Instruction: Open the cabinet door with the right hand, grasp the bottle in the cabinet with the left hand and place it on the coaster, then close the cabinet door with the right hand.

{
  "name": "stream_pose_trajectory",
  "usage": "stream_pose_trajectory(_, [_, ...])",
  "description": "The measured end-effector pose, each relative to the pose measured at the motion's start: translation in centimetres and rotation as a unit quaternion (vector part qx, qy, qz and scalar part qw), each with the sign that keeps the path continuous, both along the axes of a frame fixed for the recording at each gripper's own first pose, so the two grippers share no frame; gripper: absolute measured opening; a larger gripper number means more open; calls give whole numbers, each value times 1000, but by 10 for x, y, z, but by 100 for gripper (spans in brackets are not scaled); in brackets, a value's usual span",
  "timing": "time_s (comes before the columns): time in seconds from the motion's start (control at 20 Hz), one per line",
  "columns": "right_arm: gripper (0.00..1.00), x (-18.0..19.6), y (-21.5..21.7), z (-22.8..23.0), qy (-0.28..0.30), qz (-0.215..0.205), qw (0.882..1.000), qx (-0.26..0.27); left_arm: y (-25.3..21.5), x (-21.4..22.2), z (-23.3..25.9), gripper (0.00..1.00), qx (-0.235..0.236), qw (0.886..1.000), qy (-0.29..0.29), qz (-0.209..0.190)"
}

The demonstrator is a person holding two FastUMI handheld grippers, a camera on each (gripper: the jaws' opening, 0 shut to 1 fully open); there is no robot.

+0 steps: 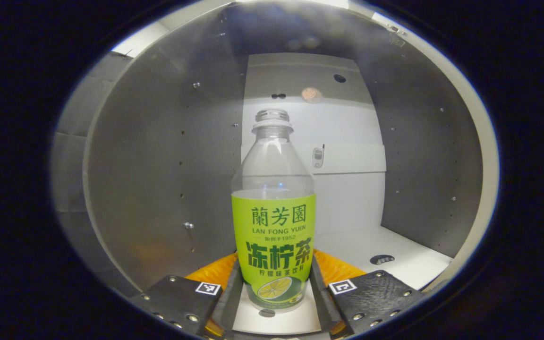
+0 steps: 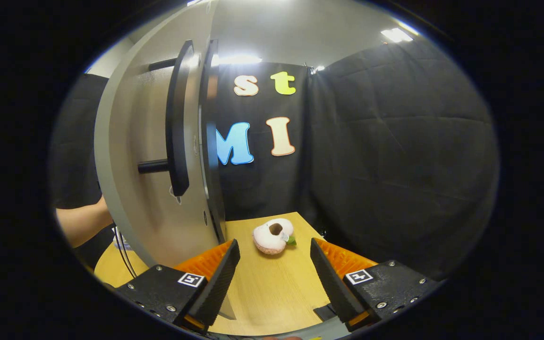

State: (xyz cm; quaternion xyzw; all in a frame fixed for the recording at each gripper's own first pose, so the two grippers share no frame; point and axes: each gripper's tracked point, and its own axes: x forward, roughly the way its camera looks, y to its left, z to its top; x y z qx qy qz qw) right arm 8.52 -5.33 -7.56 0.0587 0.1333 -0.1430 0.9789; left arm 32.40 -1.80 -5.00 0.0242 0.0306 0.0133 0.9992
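grey cabinet walls (image 1: 158,156) close in on both sides of the left gripper view, with a white back panel (image 1: 347,141) behind and a white shelf floor (image 1: 395,255) below. on that floor, inside the cabinet, stands the bottle (image 1: 273,212), upright, clear at the top, uncapped, wrapped in a green label. the left tongs (image 1: 274,288) reach in around its base: the two dark fingers (image 1: 228,288) sit just beside the label on either side, and i cannot tell whether they press on it or merely flank it.

black cloth backs the right gripper view, above a pale wooden desk (image 2: 272,288). the cabinet door (image 2: 158,189) stands swung open at the left, seen nearly edge-on, its black bar handle (image 2: 177,118) facing the camera. the right tongs (image 2: 274,269) are spread wide over the desk, holding nothing, the near finger close to the door's lower edge. a pink plush donut (image 2: 273,236) lies on the desk beyond the fingers. a person's forearm (image 2: 80,224) shows past the door at the left.
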Motion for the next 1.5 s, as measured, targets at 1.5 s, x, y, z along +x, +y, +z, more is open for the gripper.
stream_pose_trajectory(1.5, [93,-35,-21,-61,19,143,990,3,-4,-385,19,68,105,981,-142,85])
